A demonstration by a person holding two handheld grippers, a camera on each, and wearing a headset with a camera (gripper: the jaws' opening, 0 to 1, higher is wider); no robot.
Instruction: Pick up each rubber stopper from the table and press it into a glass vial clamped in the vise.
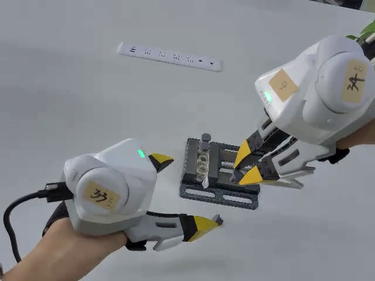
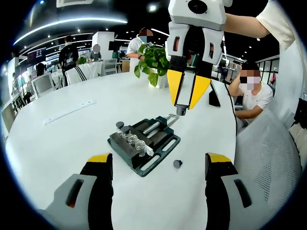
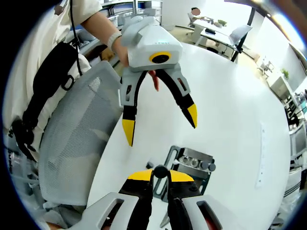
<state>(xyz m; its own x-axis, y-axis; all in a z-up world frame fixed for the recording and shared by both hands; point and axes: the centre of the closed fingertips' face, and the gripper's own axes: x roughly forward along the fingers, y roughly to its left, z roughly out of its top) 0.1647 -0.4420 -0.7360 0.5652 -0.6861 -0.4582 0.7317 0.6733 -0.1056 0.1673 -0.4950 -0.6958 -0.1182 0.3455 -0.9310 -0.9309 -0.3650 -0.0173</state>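
Over the vise (image 1: 220, 188) on the tabletop (image 1: 88, 105), right claw (image 1: 241, 171) pinches a rubber stopper (image 3: 160, 171) at its tips, left claw (image 2: 159, 159) hangs wide open; shallow grip risks the stopper tilting off a vial (image 1: 203, 164) mouth.

Matt dark metal vise (image 1: 222, 196); clear glass vials (image 1: 203, 165).

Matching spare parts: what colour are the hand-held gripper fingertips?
Yellow fingertips, black behind them; clearest in the left gripper view.
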